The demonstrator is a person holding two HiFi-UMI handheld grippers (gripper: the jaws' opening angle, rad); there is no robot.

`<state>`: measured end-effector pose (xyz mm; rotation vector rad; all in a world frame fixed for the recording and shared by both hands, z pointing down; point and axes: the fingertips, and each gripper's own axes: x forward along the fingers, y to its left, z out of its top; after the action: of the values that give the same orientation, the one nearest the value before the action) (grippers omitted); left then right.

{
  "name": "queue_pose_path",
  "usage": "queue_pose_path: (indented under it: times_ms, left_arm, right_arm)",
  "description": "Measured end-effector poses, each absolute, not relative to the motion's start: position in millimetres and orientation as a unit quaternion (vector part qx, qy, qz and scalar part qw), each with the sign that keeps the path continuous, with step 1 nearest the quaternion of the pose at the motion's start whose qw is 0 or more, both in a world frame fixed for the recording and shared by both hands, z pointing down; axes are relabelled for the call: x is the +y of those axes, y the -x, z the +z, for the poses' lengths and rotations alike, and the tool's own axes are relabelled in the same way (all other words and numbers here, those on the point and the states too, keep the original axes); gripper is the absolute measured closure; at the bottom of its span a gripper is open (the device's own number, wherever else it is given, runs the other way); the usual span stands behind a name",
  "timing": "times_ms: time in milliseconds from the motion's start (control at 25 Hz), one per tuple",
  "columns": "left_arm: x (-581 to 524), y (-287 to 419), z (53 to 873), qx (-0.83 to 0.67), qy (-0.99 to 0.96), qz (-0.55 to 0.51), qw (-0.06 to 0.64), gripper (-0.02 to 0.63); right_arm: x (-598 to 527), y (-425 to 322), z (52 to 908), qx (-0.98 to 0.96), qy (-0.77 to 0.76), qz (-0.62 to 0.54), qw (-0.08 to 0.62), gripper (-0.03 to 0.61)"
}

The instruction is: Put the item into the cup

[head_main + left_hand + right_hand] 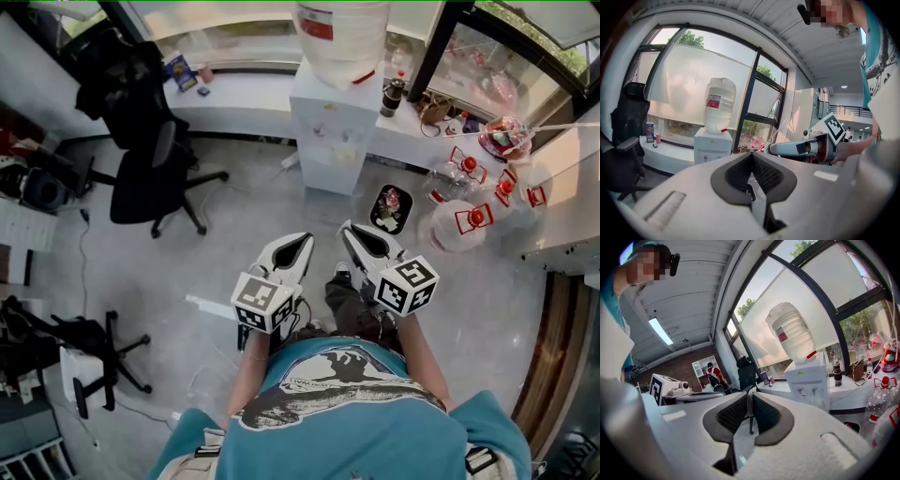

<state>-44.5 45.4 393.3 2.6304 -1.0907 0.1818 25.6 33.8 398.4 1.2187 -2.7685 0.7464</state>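
Plainly the task is not yet under way — the person stands on the grey floor [206, 253] of an office with both tools held at the waist, pointing out into the room. The left hand-held gripper [298, 244] has its jaws pressed together with nothing between them; its own view shows the dark pads [736, 176] meeting at a seam. The right hand-held gripper [354, 234] is the same: closed tight and empty, its pads [766, 416] touching along their front edge.

Neither the item nor the cup can be picked out in any view. The white desk [253, 98] along the window carries a few small things, among them a dark bottle [392, 96] beside the water dispenser [336, 122]. They are too small to name as the task's things.

The risks, as I judge them, are these. With no target in sight, the wrong thing could be taken for the item. Both grippers must be opened before any grasp; brought down closed, a jaw tip would only knock the item aside. The route matters too — empty water jugs [459, 220] crowd the floor on the right and an office chair [150, 169] stands to the left, so a step made while looking down at the tools could bump either.
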Motion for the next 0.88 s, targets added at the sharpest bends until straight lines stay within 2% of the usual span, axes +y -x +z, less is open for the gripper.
queue_pose_path:
  times_ms: [880]
  left_arm:
    - [-85,-46,386,-0.374,-0.912,0.092,0.142,0.601]
  right_arm:
    - [-107,-111,416,-0.879,-0.383,0.283,-0.016,0.545]
